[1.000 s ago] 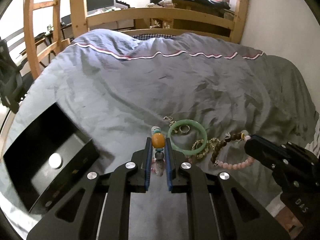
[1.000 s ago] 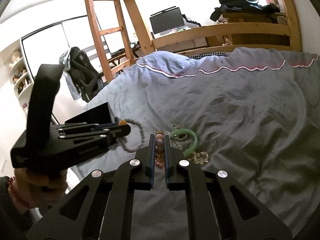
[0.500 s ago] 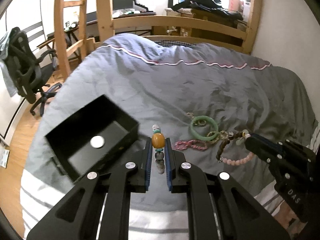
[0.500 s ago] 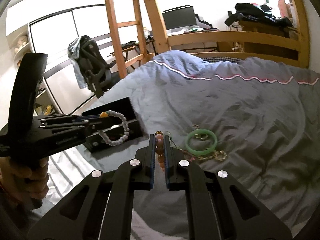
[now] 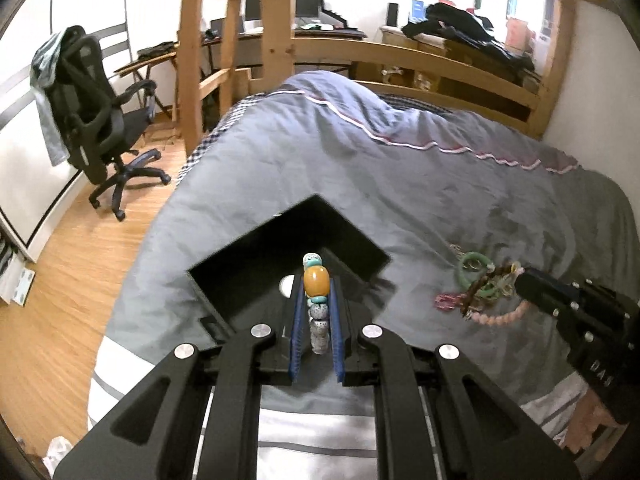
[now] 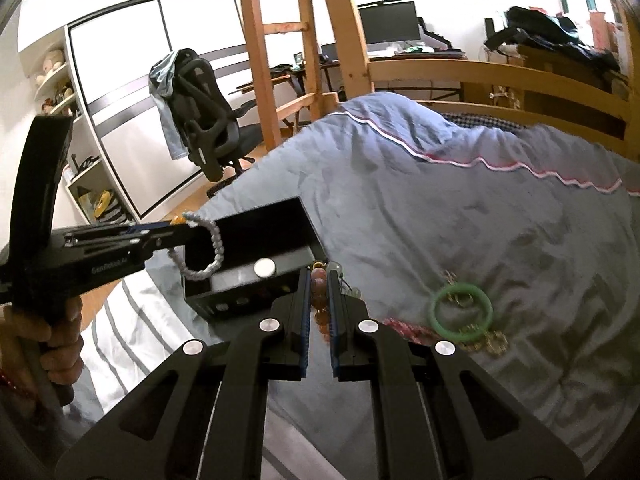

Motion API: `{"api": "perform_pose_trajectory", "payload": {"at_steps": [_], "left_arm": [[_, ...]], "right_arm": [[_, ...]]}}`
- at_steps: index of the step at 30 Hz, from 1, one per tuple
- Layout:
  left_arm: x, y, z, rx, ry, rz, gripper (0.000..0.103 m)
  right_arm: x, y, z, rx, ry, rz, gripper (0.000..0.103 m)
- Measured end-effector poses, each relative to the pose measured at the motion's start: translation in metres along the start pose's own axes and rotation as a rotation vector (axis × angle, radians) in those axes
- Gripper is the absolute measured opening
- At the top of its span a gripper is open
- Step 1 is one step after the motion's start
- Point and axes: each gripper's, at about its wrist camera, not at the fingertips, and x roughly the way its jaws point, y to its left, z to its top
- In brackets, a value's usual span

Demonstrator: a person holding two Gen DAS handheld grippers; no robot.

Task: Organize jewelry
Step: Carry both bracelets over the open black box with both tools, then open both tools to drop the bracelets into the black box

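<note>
My left gripper (image 5: 316, 292) is shut on a grey bead bracelet (image 5: 318, 300) with an amber bead, held over the open black box (image 5: 260, 256). In the right wrist view that bracelet (image 6: 208, 248) hangs as a loop from the left gripper (image 6: 184, 222) above the box (image 6: 280, 224). My right gripper (image 6: 319, 280) is shut on a reddish-brown bead bracelet (image 6: 320, 296), just right of the box. On the grey duvet lie a green bangle (image 6: 460, 308), a pink woven bracelet (image 6: 404, 328) and gold chain pieces (image 6: 492, 340). The left wrist view shows the right gripper (image 5: 520, 280) carrying pink and brown beads (image 5: 500, 316).
A round silver disc (image 6: 265, 268) sits on the box floor. The bed's foot edge with a striped sheet (image 5: 300, 432) is close below. A wooden ladder (image 5: 200, 60), office chair (image 5: 96, 120) and desk stand beyond the bed's left side.
Both grippers rose and swung left from the jewelry pile toward the black box, each carrying its bracelet. The box now lies under the left gripper's tips.
</note>
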Motion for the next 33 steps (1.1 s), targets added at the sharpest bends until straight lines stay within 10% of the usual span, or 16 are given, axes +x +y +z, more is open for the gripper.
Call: {"api": "perform_pose_trajectory", "payload": {"at_steps": [10,31,33], "left_arm": [[0.018,0.057,-0.003,-0.11,0.02,-0.027,0.012],[0.047,0.059,-0.006,-0.12,0.086,-0.05,0.012],[0.044,0.059,-0.006,-0.13,0.077,-0.043,0.031]], "right_arm": [[0.056,0.048,0.033,-0.078,0.002,0.022,0.009],[0.124,0.055,0.025,-0.073,0.111,0.042,0.009],[0.125,0.054,0.026,-0.066,0.131,0.04,0.018]]}}
